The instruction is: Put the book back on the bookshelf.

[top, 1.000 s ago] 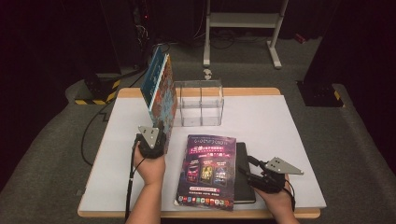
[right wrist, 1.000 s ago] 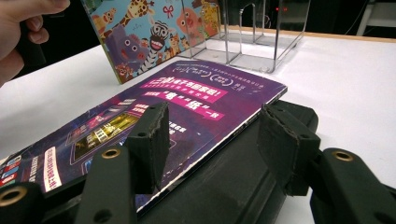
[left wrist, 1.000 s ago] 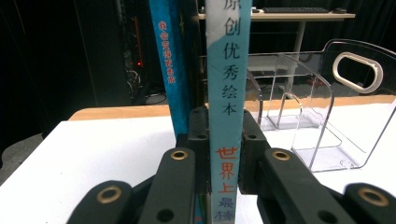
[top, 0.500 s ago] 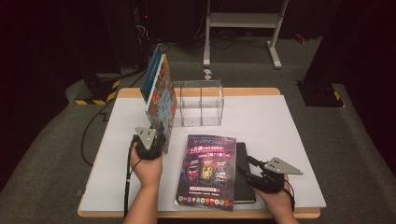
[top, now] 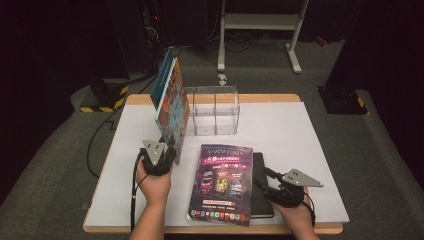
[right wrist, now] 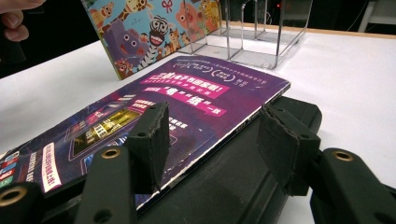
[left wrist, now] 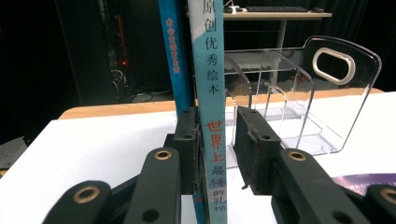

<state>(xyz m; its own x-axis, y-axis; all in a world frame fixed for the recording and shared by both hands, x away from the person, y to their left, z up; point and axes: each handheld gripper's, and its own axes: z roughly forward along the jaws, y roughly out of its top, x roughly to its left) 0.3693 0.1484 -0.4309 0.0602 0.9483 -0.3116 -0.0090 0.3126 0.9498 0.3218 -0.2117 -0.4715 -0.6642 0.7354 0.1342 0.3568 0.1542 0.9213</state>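
Two thin books stand upright on the white table: a picture book with a cartoon-animal cover and a blue one behind it. Their spines rise between the jaws of my left gripper. The jaws have just been opening; the right pad stands clear of the spine. A purple magazine lies flat, half over a black notebook. My right gripper is open, its jaws astride the magazine's edge where it overlaps the notebook.
A clear acrylic file rack with dividers stands just right of the upright books, toward the table's far edge. Black cables trail off the table's left side. A white stand is on the floor beyond.
The left hand has shifted very slightly at the foot of the standing books. The right hand and the flat magazine have stayed put.
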